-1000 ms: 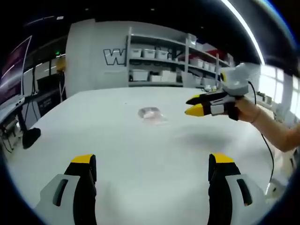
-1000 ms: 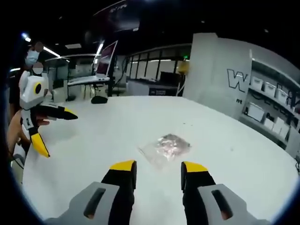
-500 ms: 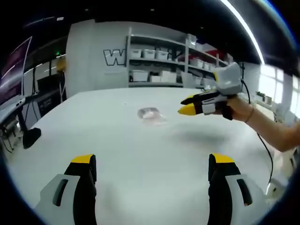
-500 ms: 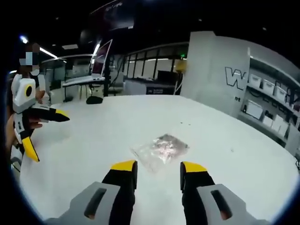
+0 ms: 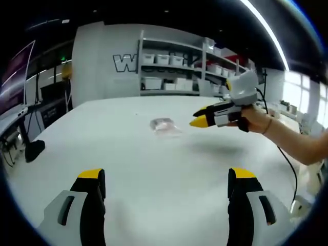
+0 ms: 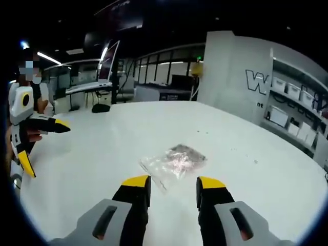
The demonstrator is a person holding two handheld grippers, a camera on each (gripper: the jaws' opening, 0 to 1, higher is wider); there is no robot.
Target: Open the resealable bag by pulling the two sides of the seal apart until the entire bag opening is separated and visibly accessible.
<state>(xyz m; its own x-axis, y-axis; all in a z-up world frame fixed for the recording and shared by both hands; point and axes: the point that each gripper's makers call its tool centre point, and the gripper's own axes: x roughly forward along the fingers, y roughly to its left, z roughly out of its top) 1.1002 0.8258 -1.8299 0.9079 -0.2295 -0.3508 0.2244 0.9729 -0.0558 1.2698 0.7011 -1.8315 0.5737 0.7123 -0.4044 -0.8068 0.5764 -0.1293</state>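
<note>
The resealable bag (image 6: 171, 160) lies flat on the white desk (image 6: 102, 154), a clear pouch with something pale and pinkish inside; whether its seal is closed is too small to tell. In the right gripper view it sits just beyond the yellow tips of the right gripper (image 6: 173, 183), whose jaws are spread with nothing between them and are not touching the bag. In the left gripper view the bag (image 5: 164, 125) appears small and far off toward the middle of the desk (image 5: 164, 174), well apart from the left gripper (image 5: 166, 177), whose jaws stand wide apart and bare. There the right gripper (image 5: 202, 117) comes in from the right, held in a hand (image 5: 253, 120) above the desk, near the bag. In the right gripper view the left gripper (image 6: 38, 146) shows at the left edge with its jaws splayed. Behind the desk stand shelves (image 5: 177, 66) holding white bins.
</note>
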